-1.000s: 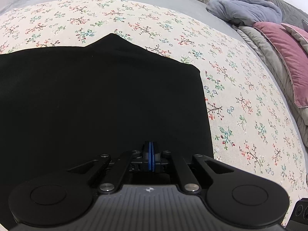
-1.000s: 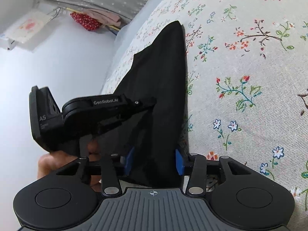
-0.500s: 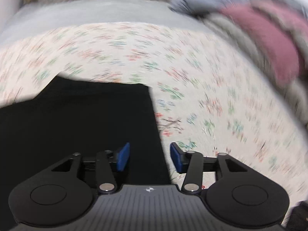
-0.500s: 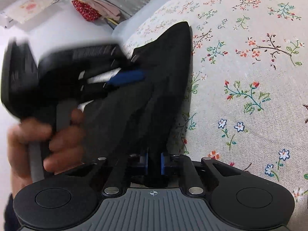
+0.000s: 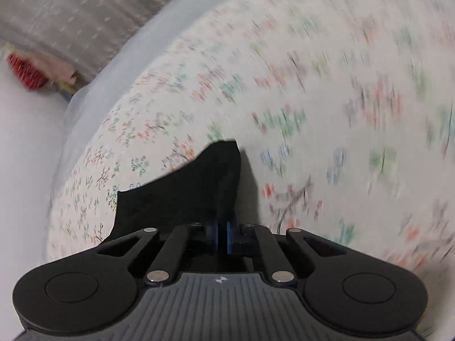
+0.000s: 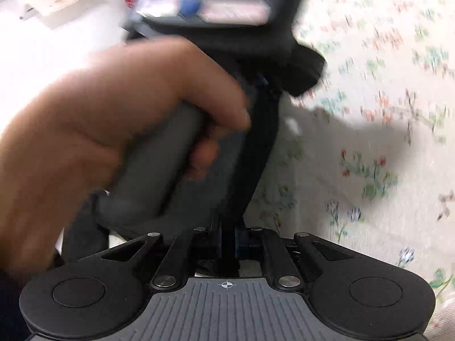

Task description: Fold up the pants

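Floral bedsheet (image 5: 327, 91) is filling both views; left gripper (image 5: 222, 237) and right gripper (image 6: 227, 244), fingers having just closed, are each clamping black pants (image 5: 199, 187) at lower centre.

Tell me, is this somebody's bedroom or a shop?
Probably a bedroom at home. The black pants lie on a bed with a flowery sheet, there is a grey dotted curtain behind it, and soft things sit by the white wall.
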Demonstrator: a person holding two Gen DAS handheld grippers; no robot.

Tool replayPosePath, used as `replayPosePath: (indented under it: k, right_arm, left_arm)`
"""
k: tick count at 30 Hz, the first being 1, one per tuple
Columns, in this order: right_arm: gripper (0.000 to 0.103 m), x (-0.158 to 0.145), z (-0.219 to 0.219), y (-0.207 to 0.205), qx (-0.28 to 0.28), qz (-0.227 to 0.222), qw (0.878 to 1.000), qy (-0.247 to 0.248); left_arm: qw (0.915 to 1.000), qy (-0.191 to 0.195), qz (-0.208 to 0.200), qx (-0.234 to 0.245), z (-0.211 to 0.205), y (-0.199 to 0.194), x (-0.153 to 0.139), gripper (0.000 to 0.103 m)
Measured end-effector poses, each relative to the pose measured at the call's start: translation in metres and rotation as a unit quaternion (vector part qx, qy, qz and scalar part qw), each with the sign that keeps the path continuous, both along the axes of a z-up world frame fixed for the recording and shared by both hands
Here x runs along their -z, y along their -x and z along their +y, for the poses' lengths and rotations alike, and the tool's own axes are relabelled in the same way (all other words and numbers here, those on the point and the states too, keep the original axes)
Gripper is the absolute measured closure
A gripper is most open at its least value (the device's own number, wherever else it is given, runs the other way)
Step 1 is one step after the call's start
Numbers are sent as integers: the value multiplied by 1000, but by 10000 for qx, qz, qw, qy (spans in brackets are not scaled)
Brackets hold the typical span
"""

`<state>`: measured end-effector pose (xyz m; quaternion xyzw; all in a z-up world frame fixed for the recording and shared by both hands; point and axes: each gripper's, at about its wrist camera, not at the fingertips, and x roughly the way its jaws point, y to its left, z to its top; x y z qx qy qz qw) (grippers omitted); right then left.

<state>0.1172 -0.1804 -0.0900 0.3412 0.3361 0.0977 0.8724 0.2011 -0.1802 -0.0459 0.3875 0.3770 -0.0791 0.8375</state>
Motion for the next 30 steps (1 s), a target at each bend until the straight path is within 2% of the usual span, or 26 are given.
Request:
replayPosePath:
  k: [5, 9, 11, 17, 21, 26, 30]
  right_arm:
    - [95, -19, -23, 21, -94, -271, 9995, 118]
    - [95, -32, -59, 45, -118, -435, 9984, 332]
    - [95, -37, -81, 63, -52, -508, 9977, 452]
    - [95, -46, -147, 133, 347, -594, 9947, 769]
    - [95, -35, -188, 178, 730, -348, 9925, 922]
    - [95, -16, -202, 211, 801, -180, 9910, 1057]
    - [95, -8, -198, 220, 781, -95, 9909, 1089]
  left_arm:
    - [9939, 1086, 175, -80, -14, -1, -53, 85]
    - [9821, 1834, 424, -25, -37, 8, -74, 85]
    - [9770, 2065, 524, 109, -58, 24, -80, 85]
    - [9636, 2547, 722, 381, -130, 66, -76, 85]
    - [9637, 2533, 791, 281, -174, 87, -53, 84]
    - [9624, 2430, 1209, 53, -195, 72, -17, 84]
    - [9612, 2472, 1219, 89, -194, 74, -14, 84]
